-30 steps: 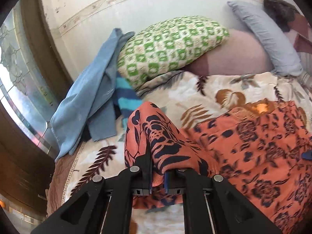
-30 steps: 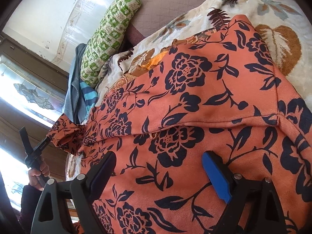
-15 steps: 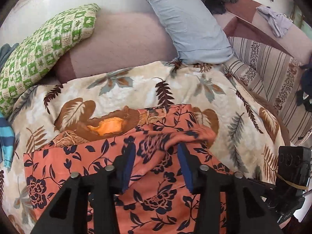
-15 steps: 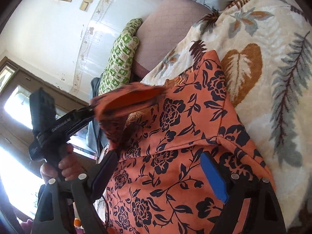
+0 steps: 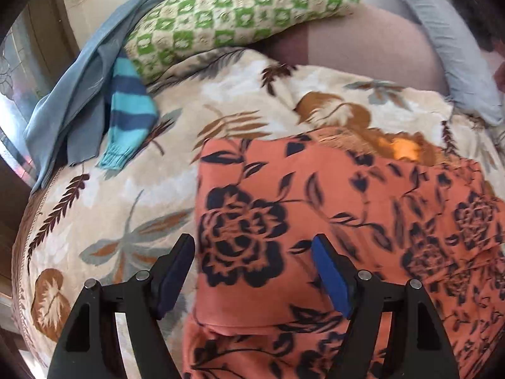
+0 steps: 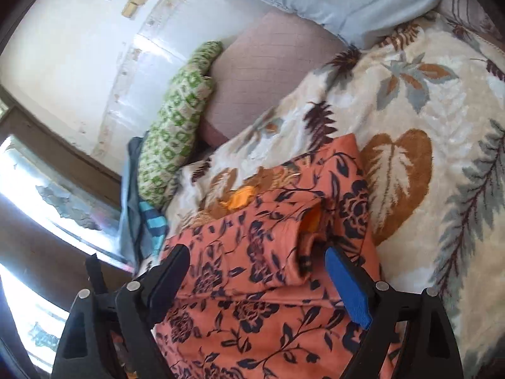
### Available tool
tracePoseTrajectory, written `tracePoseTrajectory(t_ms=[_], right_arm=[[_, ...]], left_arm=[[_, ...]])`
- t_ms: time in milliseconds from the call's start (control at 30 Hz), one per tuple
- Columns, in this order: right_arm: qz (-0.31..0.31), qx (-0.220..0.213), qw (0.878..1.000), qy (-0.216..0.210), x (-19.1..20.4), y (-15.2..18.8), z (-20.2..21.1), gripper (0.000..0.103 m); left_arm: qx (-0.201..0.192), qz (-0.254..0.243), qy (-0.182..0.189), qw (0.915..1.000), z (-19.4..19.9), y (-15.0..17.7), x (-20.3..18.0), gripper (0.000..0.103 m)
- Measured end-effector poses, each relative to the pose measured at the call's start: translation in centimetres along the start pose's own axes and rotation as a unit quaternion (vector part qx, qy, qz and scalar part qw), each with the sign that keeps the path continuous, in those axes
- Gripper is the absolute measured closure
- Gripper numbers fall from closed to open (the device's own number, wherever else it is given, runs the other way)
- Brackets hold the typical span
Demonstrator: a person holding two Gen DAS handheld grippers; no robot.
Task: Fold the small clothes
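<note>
An orange garment with dark navy flowers (image 5: pixel 347 189) lies flat on the leaf-print blanket (image 5: pixel 110 221). My left gripper (image 5: pixel 252 243) hovers just over its straight left edge. Its jaws are opening and the cloth under them lies loose, with neither pad pressing on it. In the right wrist view one sleeve (image 6: pixel 268 237) lies folded across the garment's (image 6: pixel 252 315) body, its cuff towards the blue finger (image 6: pixel 347 287). My right gripper (image 6: pixel 256 252) stands open above that sleeve and holds nothing.
A green checked pillow (image 5: pixel 236 15), a pink bolster (image 5: pixel 363 47) and a grey-blue pillow (image 5: pixel 448 47) line the wall behind. A blue cloth (image 5: pixel 79 79) and a turquoise striped knit piece (image 5: pixel 129 110) lie at the bed's left edge by the window.
My left gripper carried the sleeve across the garment, let it go and swung back down to the left edge, jaws widening. The right gripper drew back and up, still open.
</note>
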State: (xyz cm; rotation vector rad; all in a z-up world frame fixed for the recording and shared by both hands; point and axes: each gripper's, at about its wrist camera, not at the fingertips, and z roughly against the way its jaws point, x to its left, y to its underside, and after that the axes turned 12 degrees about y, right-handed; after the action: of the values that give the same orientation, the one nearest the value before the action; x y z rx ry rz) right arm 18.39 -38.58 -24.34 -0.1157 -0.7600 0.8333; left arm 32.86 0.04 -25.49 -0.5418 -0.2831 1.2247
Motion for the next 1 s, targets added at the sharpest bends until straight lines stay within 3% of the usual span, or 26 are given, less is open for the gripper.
tracePoseTrajectory(t_ms=[100,167,233,267,300,333,400,467,533,633,667,767,867,967,1000], right_arm=[[-0.074,0.056,0.995,-0.027,-1.5,-1.2,-3.8,0.015],[-0.105,0.096,0.989,-0.033,-1.9,-1.1,-6.1,0.024],[-0.114,0.111,0.986,-0.049,-1.5,-0.9,-7.0,0.051],[-0.097,0.105,0.989,-0.048,-0.6,-1.1,-7.0,0.060],[-0.065,0.085,0.994,-0.025,0.6,-1.4,-6.5,0.073],[-0.026,0.051,0.998,0.007,2.0,-1.7,-5.7,0.077],[0.065,-0.033,0.994,0.080,4.8,-2.2,-3.9,0.079],[0.164,-0.106,0.968,0.160,7.1,-2.0,-3.2,0.079],[0.211,-0.078,0.950,0.216,6.7,-2.1,-4.9,0.078],[0.158,-0.027,0.947,0.280,2.2,-2.6,-5.9,0.078],[0.121,-0.026,0.950,0.286,0.6,-2.7,-5.4,0.078],[0.052,-0.037,0.966,0.251,-1.9,-2.7,-3.2,0.078],[0.092,-0.047,0.976,0.191,0.8,-2.1,-2.6,0.078],[0.127,0.015,0.980,0.151,3.7,-0.6,-5.3,0.075],[0.139,0.065,0.974,0.166,3.8,0.1,-7.2,0.066]], left_arm=[[0.018,0.012,0.007,0.9997,-1.7,1.3,1.2,0.026],[0.014,0.022,0.013,0.9996,-2.1,2.0,1.5,0.026],[0.003,0.035,0.023,0.9991,-1.9,2.6,1.9,0.025],[-0.001,0.039,0.027,0.9989,-1.8,2.8,2.1,0.025],[-0.005,0.040,0.031,0.9987,-1.8,3.0,2.1,0.024],[-0.009,0.042,0.034,0.9985,-1.7,3.2,2.3,0.024],[-0.015,0.039,0.030,0.9987,-1.8,3.3,2.1,0.024],[-0.020,0.030,0.022,0.9991,-1.7,3.4,1.8,0.024],[-0.023,0.029,0.022,0.9991,-1.7,3.4,1.7,0.024],[-0.023,0.038,0.030,0.9986,-1.7,3.4,2.2,0.023],[-0.023,0.039,0.029,0.9986,-1.7,3.4,2.2,0.023],[-0.024,0.033,0.017,0.9990,-1.6,3.5,1.8,0.022],[-0.020,0.027,0.004,0.9994,-1.1,3.8,1.3,0.023],[-0.011,0.026,-0.007,0.9996,0.3,4.3,0.9,0.023],[-0.006,0.026,-0.011,0.9996,0.9,4.7,0.8,0.023]])
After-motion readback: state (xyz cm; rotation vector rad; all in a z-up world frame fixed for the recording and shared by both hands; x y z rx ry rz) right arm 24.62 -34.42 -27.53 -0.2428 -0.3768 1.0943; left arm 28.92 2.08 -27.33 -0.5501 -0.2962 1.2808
